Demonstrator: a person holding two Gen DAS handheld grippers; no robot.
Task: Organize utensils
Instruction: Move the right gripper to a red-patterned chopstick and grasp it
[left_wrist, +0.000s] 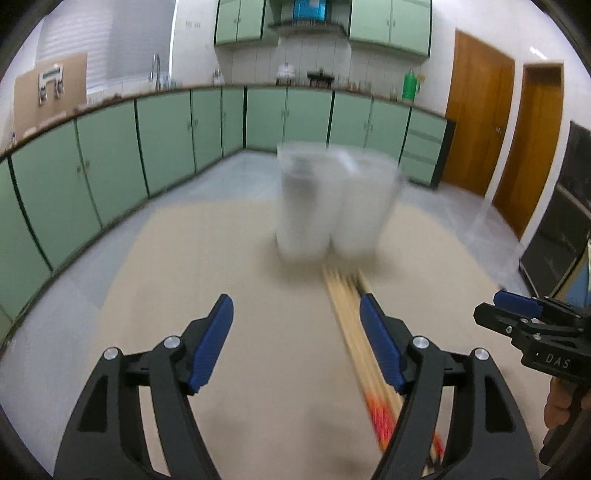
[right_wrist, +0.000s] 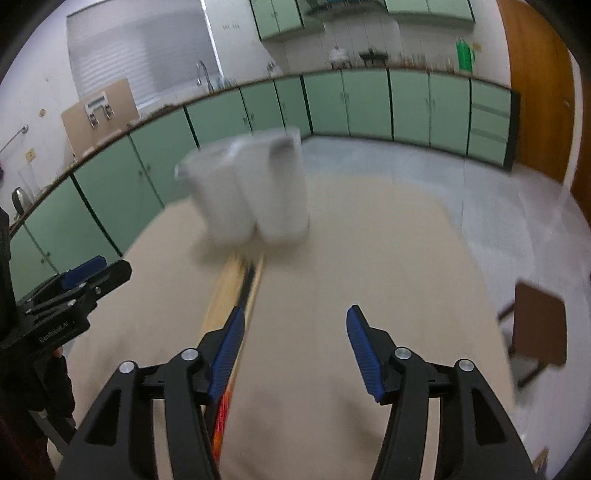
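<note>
We see both left tongs (left_wrist: 297, 314) and right tongs (right_wrist: 295, 325) spread, empty, flanking chopsticks (left_wrist: 351, 317) laid toward white holder (left_wrist: 332, 206) for loading

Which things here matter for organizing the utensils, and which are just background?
For the job:
- bundle of wooden chopsticks with red ends
- white plastic multi-compartment utensil holder
- left gripper, open
- right gripper, open

Background:
- green bottle on the counter
- brown wooden stool

Left gripper (left_wrist: 296, 304) low in the near scene, blue-padded jaws spread wide and empty, right gripper (right_wrist: 295, 314) just to its right, level, jaws likewise wide apart, gripping nothing
</note>
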